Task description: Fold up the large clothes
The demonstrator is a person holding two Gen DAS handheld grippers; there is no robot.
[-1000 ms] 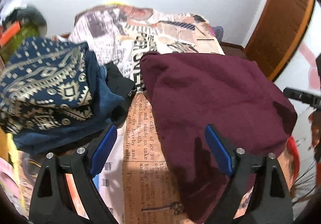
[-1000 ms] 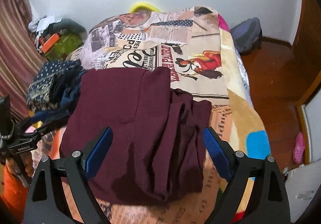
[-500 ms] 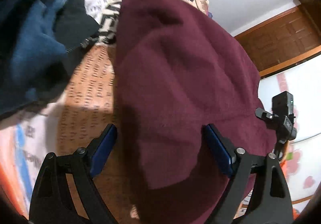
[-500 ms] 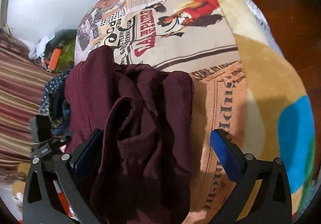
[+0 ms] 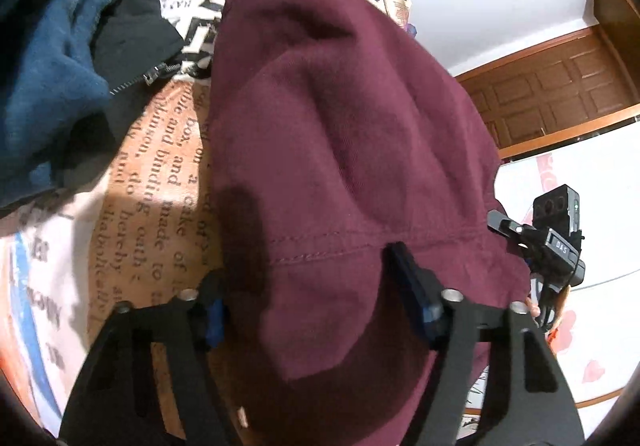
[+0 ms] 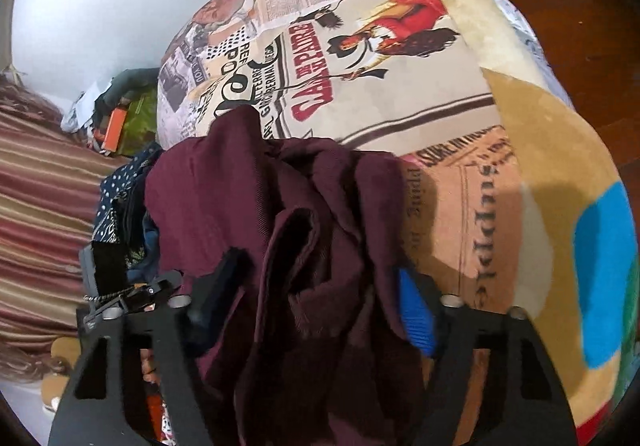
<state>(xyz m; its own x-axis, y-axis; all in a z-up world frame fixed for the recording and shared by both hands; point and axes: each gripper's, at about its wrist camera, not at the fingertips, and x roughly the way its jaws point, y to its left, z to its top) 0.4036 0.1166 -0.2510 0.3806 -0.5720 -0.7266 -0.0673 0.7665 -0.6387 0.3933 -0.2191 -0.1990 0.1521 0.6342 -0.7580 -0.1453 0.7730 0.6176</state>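
On the bed's printed blanket, the pile of blue and black clothes lies at the far left, just beside the maroon garment, whose long axis runs away from both tongs toward the wall. The left tongs have just been closing and pinch its stitched near hem, while the right tongs, also just closing, pinch the bunched folds at its right side. Each hand sits at 1 near corner, and I judge nothing blocks lifting the hem toward the far edge.
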